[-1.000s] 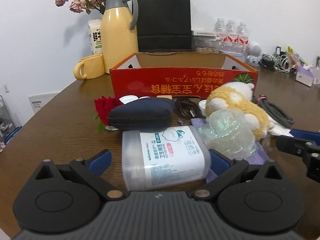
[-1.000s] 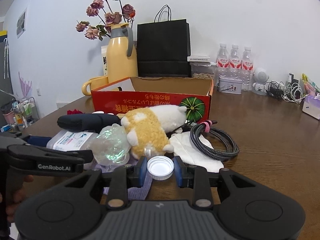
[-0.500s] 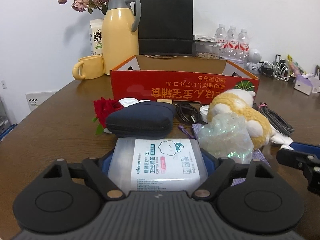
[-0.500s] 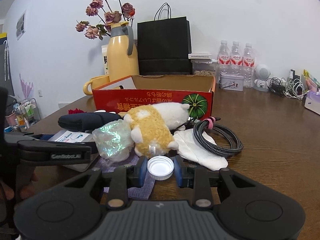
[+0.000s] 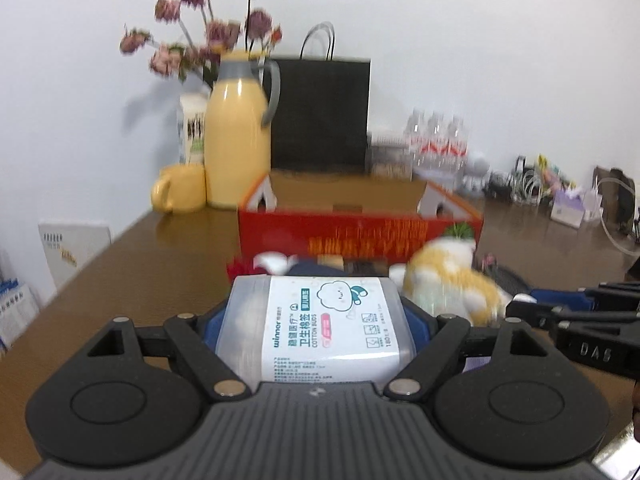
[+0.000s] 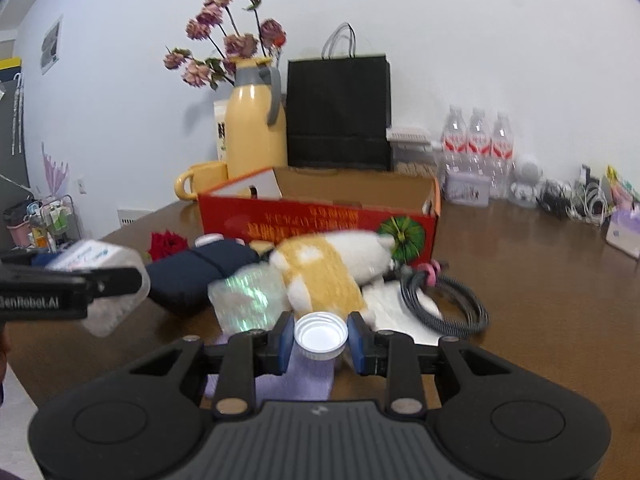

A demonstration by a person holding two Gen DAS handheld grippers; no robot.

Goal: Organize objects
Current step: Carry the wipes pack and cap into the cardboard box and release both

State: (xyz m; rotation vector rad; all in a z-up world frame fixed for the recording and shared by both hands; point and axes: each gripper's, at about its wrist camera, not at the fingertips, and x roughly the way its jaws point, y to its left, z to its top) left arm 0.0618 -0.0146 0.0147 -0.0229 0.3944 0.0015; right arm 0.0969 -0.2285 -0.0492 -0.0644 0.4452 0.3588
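Observation:
My left gripper (image 5: 318, 316) is shut on a clear cotton bud box (image 5: 332, 332) with a white label, and holds it above the table. The right wrist view shows the same box (image 6: 108, 280) raised at the left edge. My right gripper (image 6: 320, 340) is shut on a white bottle cap (image 6: 320, 334), low over a purple cloth (image 6: 308, 380). Beyond both stands an open red cardboard box (image 5: 360, 236) (image 6: 316, 224). In front of it lie a yellow and white plush toy (image 6: 328, 268), a navy pouch (image 6: 200, 272), crinkled clear wrap (image 6: 248, 300), a red rose (image 6: 168, 244) and a coiled black cable (image 6: 444, 300).
Behind the red box stand a yellow thermos (image 5: 238, 140), a yellow mug (image 5: 180, 194), a black paper bag (image 5: 320, 116) and water bottles (image 6: 478, 144). Cables and small items (image 6: 580, 200) crowd the far right. Bare brown table (image 6: 540, 288) lies to the right.
My left gripper closed on the cotton bud box and lifted it off the table toward the red box. The right gripper stayed put with the cap.

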